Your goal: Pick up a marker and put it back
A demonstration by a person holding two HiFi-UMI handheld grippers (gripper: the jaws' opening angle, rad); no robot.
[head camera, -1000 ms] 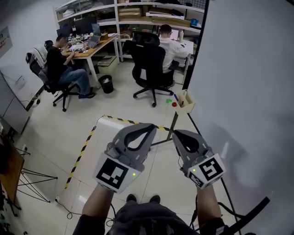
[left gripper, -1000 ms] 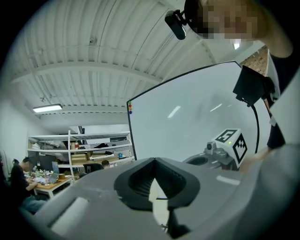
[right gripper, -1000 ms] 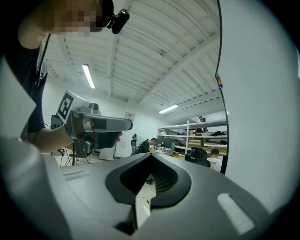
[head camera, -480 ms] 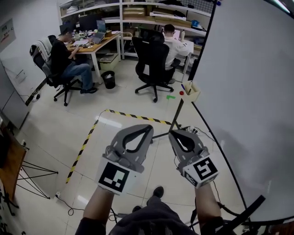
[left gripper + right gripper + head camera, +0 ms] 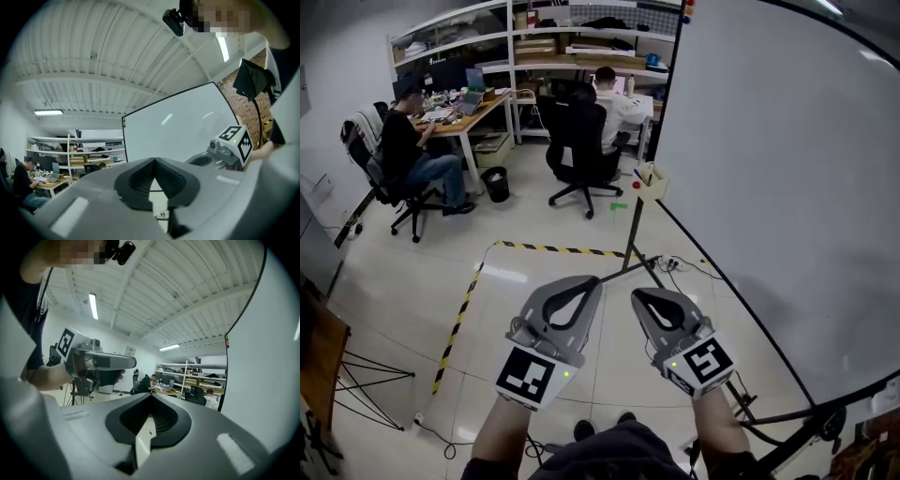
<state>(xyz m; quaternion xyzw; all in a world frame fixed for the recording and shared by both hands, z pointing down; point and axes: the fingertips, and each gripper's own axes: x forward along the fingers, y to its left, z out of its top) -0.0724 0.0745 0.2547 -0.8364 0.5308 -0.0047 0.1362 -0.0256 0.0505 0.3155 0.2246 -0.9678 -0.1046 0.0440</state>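
The left gripper (image 5: 596, 281) has its jaws pressed together on nothing. Just beside it, the right gripper (image 5: 637, 296) is likewise closed and empty. Well ahead of the 2, a marker (image 5: 639, 173) pokes from the beige holder (image 5: 653, 182) at the whiteboard's (image 5: 769, 169) edge.

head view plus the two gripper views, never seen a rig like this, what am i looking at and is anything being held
There is no robot here: a person holds a pair of hand-held tongs in each hand. The head view comes from a camera on their head, looking down at the left tongs and right tongs above a tiled floor. The other two pictures come from cameras riding on each tool, looking along its jaws. Both tongs are shut with nothing between them. Ahead stands a big whiteboard. A small box at its edge holds what look like markers. Further back, one person and another sit working.
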